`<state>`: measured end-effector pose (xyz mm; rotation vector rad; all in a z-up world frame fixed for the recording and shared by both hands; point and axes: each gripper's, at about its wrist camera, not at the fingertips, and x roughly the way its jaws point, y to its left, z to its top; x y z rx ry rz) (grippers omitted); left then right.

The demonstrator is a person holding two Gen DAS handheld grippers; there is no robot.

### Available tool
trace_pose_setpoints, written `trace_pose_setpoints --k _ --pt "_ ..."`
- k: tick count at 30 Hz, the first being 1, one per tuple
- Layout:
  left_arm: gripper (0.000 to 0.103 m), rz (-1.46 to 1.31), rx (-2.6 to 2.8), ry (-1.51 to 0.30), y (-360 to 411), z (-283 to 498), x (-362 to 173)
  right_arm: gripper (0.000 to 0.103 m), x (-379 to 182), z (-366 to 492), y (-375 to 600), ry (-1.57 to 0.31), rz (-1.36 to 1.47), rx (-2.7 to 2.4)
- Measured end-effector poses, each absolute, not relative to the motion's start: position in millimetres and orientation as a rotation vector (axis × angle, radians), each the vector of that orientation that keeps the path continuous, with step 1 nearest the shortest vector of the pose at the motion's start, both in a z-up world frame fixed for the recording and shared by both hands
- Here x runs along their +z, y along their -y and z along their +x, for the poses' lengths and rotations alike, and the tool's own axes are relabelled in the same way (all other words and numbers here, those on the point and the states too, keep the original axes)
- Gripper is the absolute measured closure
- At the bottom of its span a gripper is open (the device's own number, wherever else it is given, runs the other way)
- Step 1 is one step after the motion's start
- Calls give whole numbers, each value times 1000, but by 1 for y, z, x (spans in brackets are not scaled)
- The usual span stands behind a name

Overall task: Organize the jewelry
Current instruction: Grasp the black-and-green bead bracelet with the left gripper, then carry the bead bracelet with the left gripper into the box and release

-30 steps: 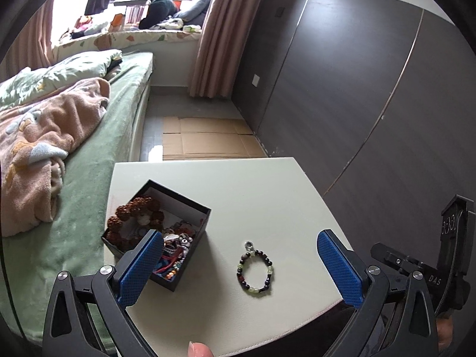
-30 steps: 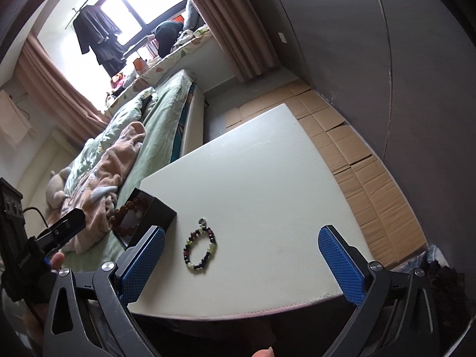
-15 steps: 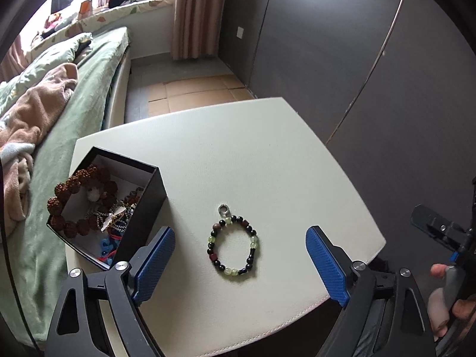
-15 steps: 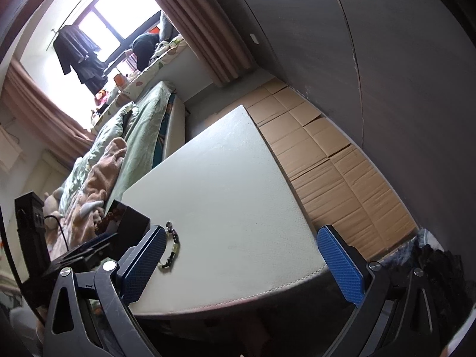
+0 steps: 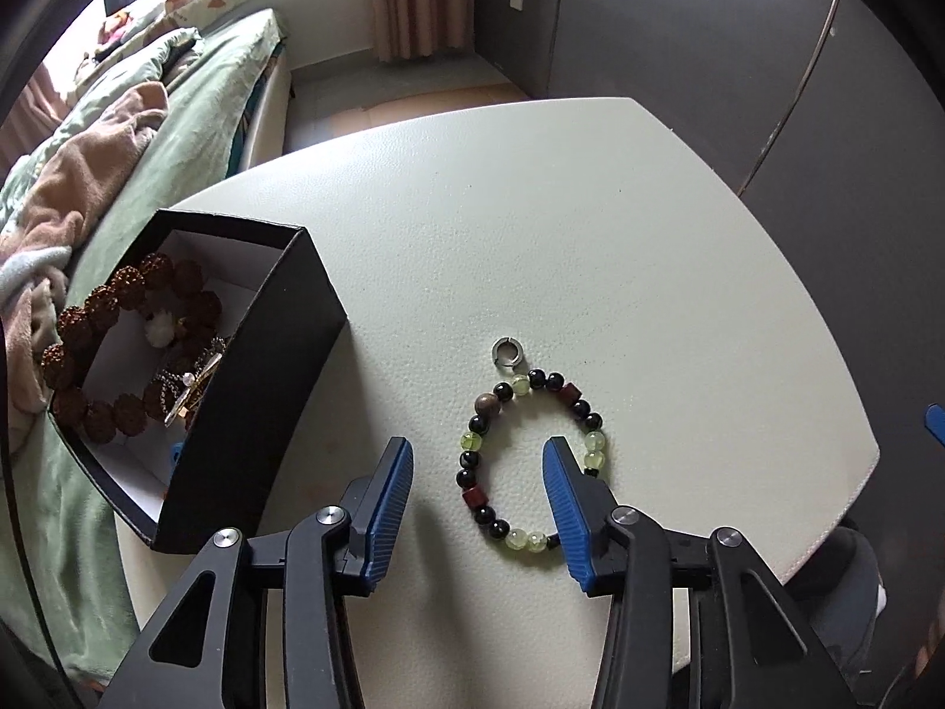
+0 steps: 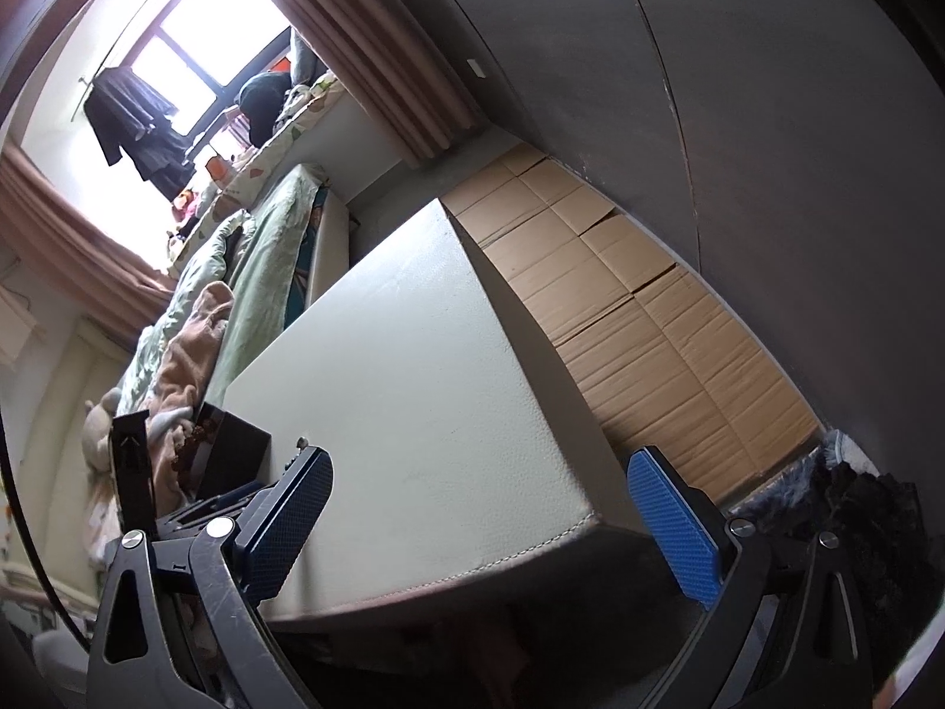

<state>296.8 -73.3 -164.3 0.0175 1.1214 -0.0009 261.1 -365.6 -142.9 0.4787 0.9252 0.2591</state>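
The bead bracelet (image 5: 527,461) lies flat on my worktop (image 5: 531,236), in the lower middle of the left view. It is a ring of small round beads, some shiny black, some pale green like glass, and a few dark red blocky ones. A little silver metal clasp (image 5: 506,351) sits at its top end.

My left tool (image 5: 477,456) points down over it. Its two blue ribbed pads have just been closing in, but they are still apart and pinch nothing. The left side of the bracelet lies between them, and the right pad (image 5: 561,493) covers part of the ring. I cannot tell if that pad touches the beads.

To the left stands a black cardboard box (image 5: 254,390) with a white inside. It holds big bumpy brown beads (image 5: 112,301) and thin silvery chains (image 5: 177,381).

The worktop is pale and bumpy like leather, with a stitched edge. A bed (image 5: 195,112) with a green cover and a fuzzy tan blanket (image 5: 71,195) fills the upper left.

In the right view, my right tool (image 6: 478,508) is spread wide with nothing in it, at the near corner of the worktop. Flat brown cardboard (image 6: 638,325) covers the floor beside a dark wall.
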Motion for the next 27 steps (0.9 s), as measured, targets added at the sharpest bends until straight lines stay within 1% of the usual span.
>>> trace_pose_setpoints --k 6,8,10,13,16,27 --pt "56 60 -9 -1121 81 309 -172 2 -143 260 368 -928 475 260" --pt "64 54 -9 -1115 82 311 -171 2 -144 260 367 -931 474 261" --pt "93 54 -11 -1112 82 311 -170 2 -144 260 365 -935 470 262" --pt "93 45 -31 -1128 82 310 -169 2 -141 261 361 -935 468 266" --pt "93 45 -34 -1100 79 306 -159 2 -138 262 356 -931 458 276" --pt "93 -64 -66 -969 54 287 -90 2 -134 268 323 -951 414 326"
